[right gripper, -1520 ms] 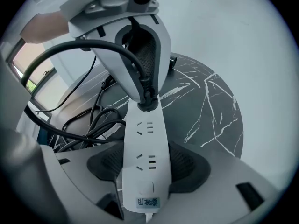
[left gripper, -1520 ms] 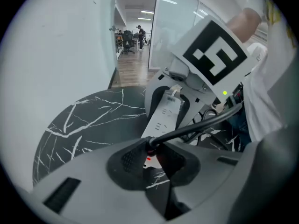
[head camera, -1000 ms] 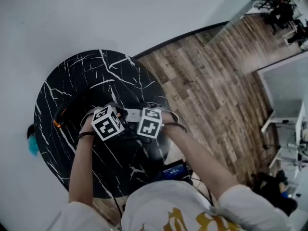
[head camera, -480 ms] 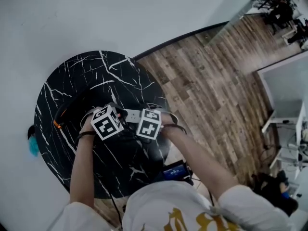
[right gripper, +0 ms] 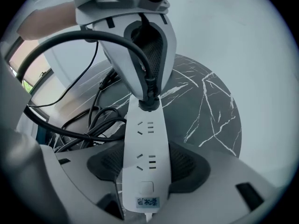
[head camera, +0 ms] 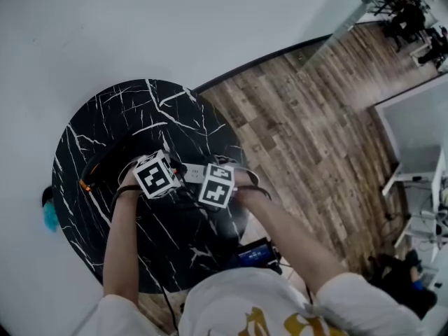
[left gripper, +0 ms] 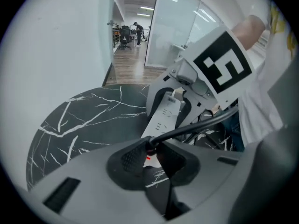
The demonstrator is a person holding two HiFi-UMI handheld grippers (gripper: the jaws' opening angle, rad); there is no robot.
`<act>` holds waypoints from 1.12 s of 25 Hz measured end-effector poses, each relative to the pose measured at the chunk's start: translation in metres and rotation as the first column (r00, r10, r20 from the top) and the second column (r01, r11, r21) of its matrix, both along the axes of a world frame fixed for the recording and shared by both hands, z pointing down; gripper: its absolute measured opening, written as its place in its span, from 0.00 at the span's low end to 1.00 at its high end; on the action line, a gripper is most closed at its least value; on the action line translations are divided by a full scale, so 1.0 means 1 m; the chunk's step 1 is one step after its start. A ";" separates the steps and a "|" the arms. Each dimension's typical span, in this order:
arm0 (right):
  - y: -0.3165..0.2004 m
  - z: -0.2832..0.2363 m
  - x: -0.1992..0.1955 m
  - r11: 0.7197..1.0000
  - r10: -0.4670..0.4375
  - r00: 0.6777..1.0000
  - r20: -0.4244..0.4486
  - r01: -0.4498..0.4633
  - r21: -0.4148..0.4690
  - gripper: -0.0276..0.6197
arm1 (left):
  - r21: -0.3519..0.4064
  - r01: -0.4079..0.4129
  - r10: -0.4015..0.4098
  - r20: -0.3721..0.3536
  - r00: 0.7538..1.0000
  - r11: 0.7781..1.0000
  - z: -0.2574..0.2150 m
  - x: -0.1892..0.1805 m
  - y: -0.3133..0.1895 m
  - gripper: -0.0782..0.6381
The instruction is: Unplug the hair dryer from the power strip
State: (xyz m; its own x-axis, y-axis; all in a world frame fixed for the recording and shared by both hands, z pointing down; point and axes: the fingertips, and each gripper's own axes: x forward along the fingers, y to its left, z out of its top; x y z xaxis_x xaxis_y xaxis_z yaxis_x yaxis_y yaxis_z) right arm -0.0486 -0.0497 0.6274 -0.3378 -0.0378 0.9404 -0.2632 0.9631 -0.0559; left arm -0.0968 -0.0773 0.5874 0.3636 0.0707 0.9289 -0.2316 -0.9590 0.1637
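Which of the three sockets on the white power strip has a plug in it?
The end socket farthest from the switch: the black plug sits there, gripped by the left gripper. The two sockets nearer the right gripper are empty.

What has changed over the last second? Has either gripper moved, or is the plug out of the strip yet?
Nothing has visibly moved. The left gripper stays clamped on the hair dryer plug, which still sits in the end socket of the power strip. The right gripper stays clamped on the strip's other end. Both remain side by side over the black marble table.
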 end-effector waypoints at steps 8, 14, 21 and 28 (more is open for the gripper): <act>-0.001 -0.001 0.001 1.000 0.003 1.000 -0.002 -0.003 0.003 0.46 | 0.043 -0.017 0.017 0.014 1.000 0.999 -0.002 0.002 0.004 0.19; 0.000 0.000 0.000 0.999 0.032 0.999 0.011 -0.032 -0.006 0.46 | 0.020 -0.027 0.027 0.019 0.999 0.999 -0.006 0.001 0.003 0.19; 0.000 -0.001 0.001 0.999 0.033 0.999 0.003 -0.033 0.002 0.46 | -0.021 0.001 -0.001 -0.004 1.000 1.000 -0.013 0.005 -0.005 0.19; -0.001 -0.002 -0.004 0.997 0.071 0.997 0.013 -0.071 -0.012 0.46 | 0.050 0.000 -0.002 0.057 0.998 0.999 -0.008 -0.002 0.002 0.19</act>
